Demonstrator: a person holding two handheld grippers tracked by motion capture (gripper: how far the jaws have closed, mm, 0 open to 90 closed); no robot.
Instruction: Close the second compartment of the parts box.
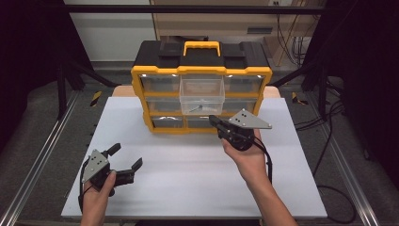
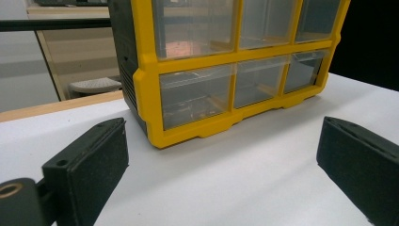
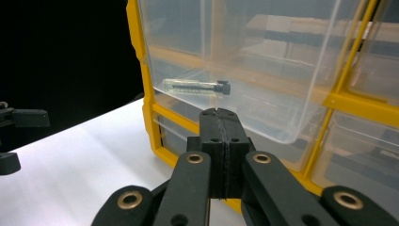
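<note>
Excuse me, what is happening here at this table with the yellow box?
A person works at a white table with a gripper in each hand. A yellow and black organizer with clear drawers stands at the far side; its top middle drawer is pulled out and holds one screw. The right gripper, jaws shut on nothing, is just below that drawer's front. The left gripper rests open near the table's front left, away from the organizer.
</note>
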